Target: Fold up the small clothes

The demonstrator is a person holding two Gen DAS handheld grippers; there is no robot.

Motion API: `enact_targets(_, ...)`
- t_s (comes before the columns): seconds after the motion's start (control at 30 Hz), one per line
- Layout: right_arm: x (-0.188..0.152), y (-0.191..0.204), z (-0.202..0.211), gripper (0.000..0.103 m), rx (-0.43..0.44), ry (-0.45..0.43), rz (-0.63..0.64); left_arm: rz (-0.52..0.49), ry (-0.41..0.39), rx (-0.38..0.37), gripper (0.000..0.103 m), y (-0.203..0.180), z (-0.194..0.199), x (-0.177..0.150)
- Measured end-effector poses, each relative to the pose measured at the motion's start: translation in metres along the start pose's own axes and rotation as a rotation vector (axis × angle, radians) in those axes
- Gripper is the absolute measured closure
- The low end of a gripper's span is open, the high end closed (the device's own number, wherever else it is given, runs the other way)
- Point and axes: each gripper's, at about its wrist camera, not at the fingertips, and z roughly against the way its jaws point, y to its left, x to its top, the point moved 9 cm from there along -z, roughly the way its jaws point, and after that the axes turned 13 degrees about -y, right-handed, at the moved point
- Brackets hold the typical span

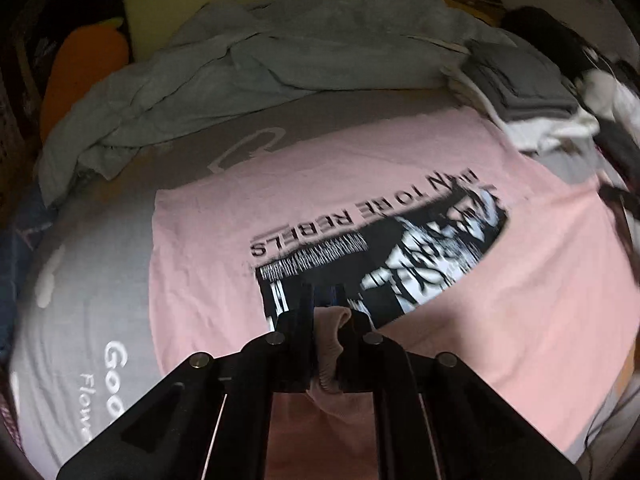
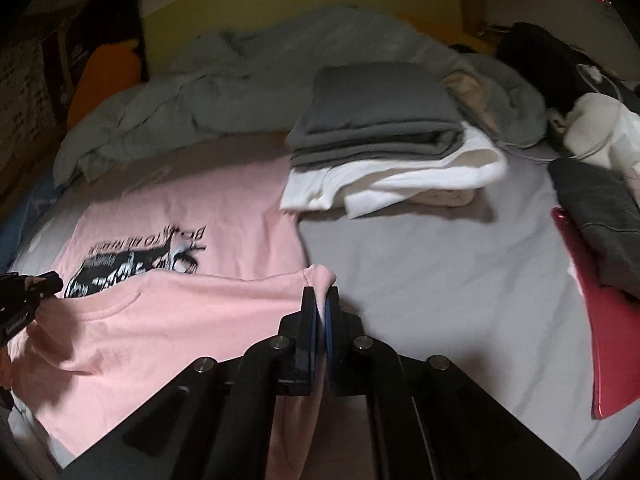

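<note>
Pink cotton bunched in both grips: my left hand-held gripper [image 1: 329,314] is clenched on one shoulder of the pink T-shirt [image 1: 360,184], my right hand-held gripper [image 2: 320,304] on the other. Shirt lies print-up on the bed [image 2: 440,264], top edge lifted. Step, I judge: first fold; next, carry both corners evenly toward the hem. Only the right view shows the folded stack [image 2: 380,128] clearly.

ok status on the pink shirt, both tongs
Left tongs shut on pink t-shirt fabric. Right tongs shut on its other corner. Folded clothes stack beside shirt, not blocking.
</note>
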Motion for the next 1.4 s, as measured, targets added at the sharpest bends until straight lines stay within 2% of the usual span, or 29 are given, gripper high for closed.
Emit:
enact_targets(0.07,-0.002,-0.003,-0.005,0.100,-0.016,0.020,0.009,0.019,0.000,-0.013,0.095,0.005,-0.012,0.002)
enact_targets(0.1,-0.005,-0.004,-0.009,0.100,-0.024,0.038,0.010,0.023,-0.003,-0.022,0.091,0.006,-0.015,0.003)
enact_targets(0.17,-0.013,-0.009,-0.016,0.100,-0.041,0.076,0.008,0.021,-0.037,-0.010,0.087,0.013,-0.015,0.006)
enact_targets(0.2,-0.016,-0.010,-0.018,0.100,-0.048,0.086,0.010,0.022,-0.050,-0.002,0.068,0.017,-0.012,0.008)
enact_targets(0.23,-0.018,-0.012,-0.019,0.100,-0.058,0.090,0.014,0.035,-0.063,0.014,0.052,0.025,-0.006,0.009)
enact_targets(0.27,-0.019,-0.013,-0.019,0.100,-0.067,0.088,0.017,0.055,-0.089,0.025,0.031,0.032,0.003,0.011)
enact_targets(0.3,-0.019,-0.011,-0.019,0.099,-0.062,0.086,0.018,0.073,-0.126,0.025,0.028,0.039,0.014,0.014)
enact_targets(0.33,-0.019,-0.010,-0.018,0.098,-0.056,0.085,0.019,0.084,-0.160,0.010,0.028,0.046,0.028,0.015)
enact_targets(0.37,-0.018,-0.010,-0.016,0.092,-0.050,0.080,0.017,0.090,-0.172,0.002,0.028,0.053,0.040,0.014)
enact_targets(0.47,-0.013,-0.009,-0.003,0.074,-0.023,0.045,-0.008,0.163,-0.140,0.036,0.028,0.080,0.061,0.000)
enact_targets(0.57,-0.007,-0.007,0.015,0.071,0.020,-0.004,-0.038,0.327,-0.090,-0.001,0.028,0.100,0.071,-0.032)
enact_targets(0.67,0.002,-0.007,0.033,0.066,0.035,-0.064,-0.062,0.445,-0.039,-0.045,0.030,0.103,0.063,-0.065)
enact_targets(0.7,0.003,-0.006,0.038,0.059,0.037,-0.079,-0.068,0.468,-0.018,-0.058,0.043,0.102,0.059,-0.074)
enact_targets(0.73,0.004,-0.006,0.042,0.056,0.037,-0.094,-0.074,0.490,0.007,-0.080,0.053,0.100,0.054,-0.081)
enact_targets(0.8,0.001,-0.005,0.047,0.054,0.034,-0.097,-0.073,0.508,0.024,-0.107,0.084,0.094,0.050,-0.086)
enact_targets(0.83,-0.003,-0.004,0.047,0.054,0.035,-0.088,-0.071,0.491,0.014,-0.101,0.093,0.093,0.051,-0.085)
enact_targets(0.87,-0.006,-0.004,0.047,0.054,0.039,-0.077,-0.071,0.468,-0.002,-0.086,0.096,0.092,0.055,-0.083)
enact_targets(0.93,-0.015,-0.003,0.043,0.054,0.040,-0.037,-0.078,0.448,-0.065,-0.056,0.096,0.094,0.065,-0.075)
enact_targets(1.0,-0.021,-0.003,0.038,0.054,0.042,-0.012,-0.085,0.460,-0.092,-0.028,0.096,0.101,0.073,-0.073)
enact_targets(1.13,-0.025,-0.004,0.032,0.054,0.020,0.001,-0.074,0.493,-0.016,0.027,0.095,0.111,0.060,-0.091)
enact_targets(1.17,-0.026,-0.005,0.032,0.054,0.020,0.004,-0.073,0.495,-0.003,0.028,0.092,0.111,0.057,-0.096)
enact_targets(1.27,-0.026,-0.007,0.031,0.054,0.014,0.007,-0.080,0.498,-0.023,0.025,0.085,0.110,0.061,-0.094)
enact_targets(1.33,-0.025,-0.009,0.032,0.054,0.012,0.005,-0.094,0.480,-0.081,0.037,0.070,0.115,0.072,-0.084)
enact_targets(1.37,-0.024,-0.010,0.032,0.054,0.013,0.002,-0.100,0.465,-0.117,0.044,0.056,0.117,0.079,-0.078)
enact_targets(1.4,-0.024,-0.011,0.033,0.054,0.014,-0.001,-0.103,0.452,-0.152,0.045,0.050,0.119,0.085,-0.071)
